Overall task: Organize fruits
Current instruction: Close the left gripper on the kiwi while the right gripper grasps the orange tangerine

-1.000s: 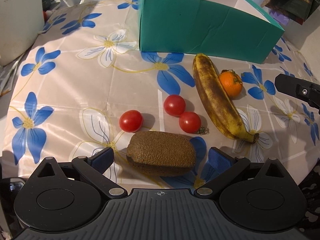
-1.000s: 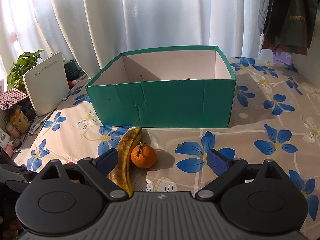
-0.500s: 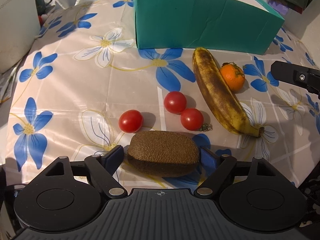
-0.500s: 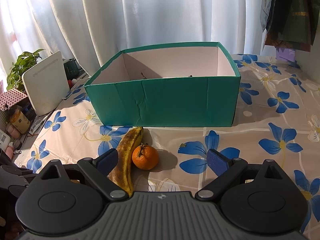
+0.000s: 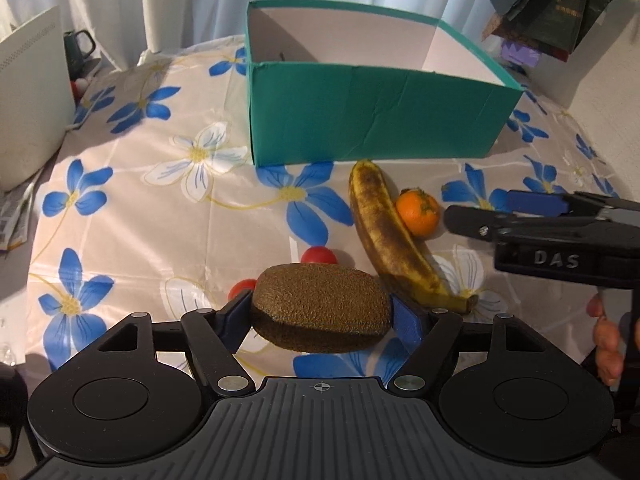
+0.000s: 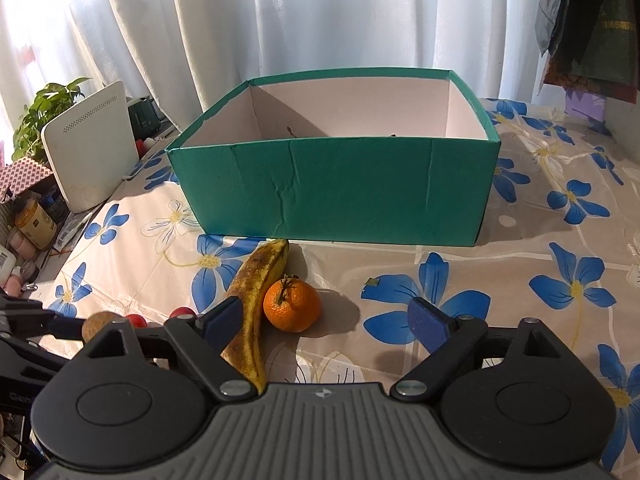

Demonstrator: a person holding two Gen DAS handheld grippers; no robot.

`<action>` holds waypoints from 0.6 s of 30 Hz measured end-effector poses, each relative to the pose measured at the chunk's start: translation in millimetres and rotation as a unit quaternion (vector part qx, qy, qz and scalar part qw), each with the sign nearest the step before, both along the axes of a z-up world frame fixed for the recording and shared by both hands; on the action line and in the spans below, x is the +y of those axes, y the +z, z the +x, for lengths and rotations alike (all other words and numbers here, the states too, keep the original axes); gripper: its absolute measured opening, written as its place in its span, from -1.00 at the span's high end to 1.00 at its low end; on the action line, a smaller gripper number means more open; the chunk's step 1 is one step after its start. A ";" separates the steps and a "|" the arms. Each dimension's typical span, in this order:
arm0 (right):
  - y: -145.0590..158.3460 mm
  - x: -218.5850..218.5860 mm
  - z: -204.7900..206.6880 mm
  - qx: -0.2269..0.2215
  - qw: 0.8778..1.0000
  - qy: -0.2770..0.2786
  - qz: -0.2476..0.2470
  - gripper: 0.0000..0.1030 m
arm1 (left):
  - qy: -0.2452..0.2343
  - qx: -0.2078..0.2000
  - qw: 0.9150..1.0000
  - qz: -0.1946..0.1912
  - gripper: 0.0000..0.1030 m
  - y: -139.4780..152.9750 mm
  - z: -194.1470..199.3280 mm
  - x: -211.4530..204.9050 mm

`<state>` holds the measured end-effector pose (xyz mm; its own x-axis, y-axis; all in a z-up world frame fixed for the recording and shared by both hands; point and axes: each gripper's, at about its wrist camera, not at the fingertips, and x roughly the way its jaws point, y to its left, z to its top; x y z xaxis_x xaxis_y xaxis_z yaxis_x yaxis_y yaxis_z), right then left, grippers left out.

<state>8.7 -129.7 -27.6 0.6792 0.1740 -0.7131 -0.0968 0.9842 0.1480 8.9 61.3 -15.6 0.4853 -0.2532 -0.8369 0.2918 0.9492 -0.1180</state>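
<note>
A brown kiwi (image 5: 320, 306) hangs a little above the flowered cloth, and my left gripper (image 5: 322, 316) is shut on it, jaws still closing, pads pressed on both ends. Two cherry tomatoes (image 5: 319, 255) peek out behind it. A spotted banana (image 5: 380, 232) and a tangerine (image 5: 418, 212) lie side by side before the open teal box (image 5: 368, 116). My right gripper (image 6: 326, 318) is closing with the tangerine (image 6: 292, 306) between its fingers, pads clear of it. Its left finger overlaps the banana (image 6: 252, 292).
A white router-like panel (image 6: 92, 144), a dark mug (image 5: 78, 50), a plant (image 6: 48, 104) and jars (image 6: 34, 220) crowd the table's left side. Curtains hang behind the box (image 6: 332, 188). Dark bags (image 5: 560, 4) hang at the top right. A hand (image 5: 608, 344) grips the right tool.
My left gripper closed onto the kiwi and lifted it off the cloth. The right gripper's fingers have narrowed around the tangerine and banana.
</note>
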 end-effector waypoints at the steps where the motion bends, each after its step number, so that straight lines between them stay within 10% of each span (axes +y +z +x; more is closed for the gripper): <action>1: -2.3 1.0 3.6 0.005 1.000 0.005 0.003 -0.54 | -0.001 -0.004 1.000 -0.002 -0.50 2.8 -0.4 0.1; 18: -30.8 3.6 48.5 0.051 0.998 0.023 0.043 -0.04 | 0.019 -0.013 1.000 -0.002 -0.50 9.1 -0.3 10.6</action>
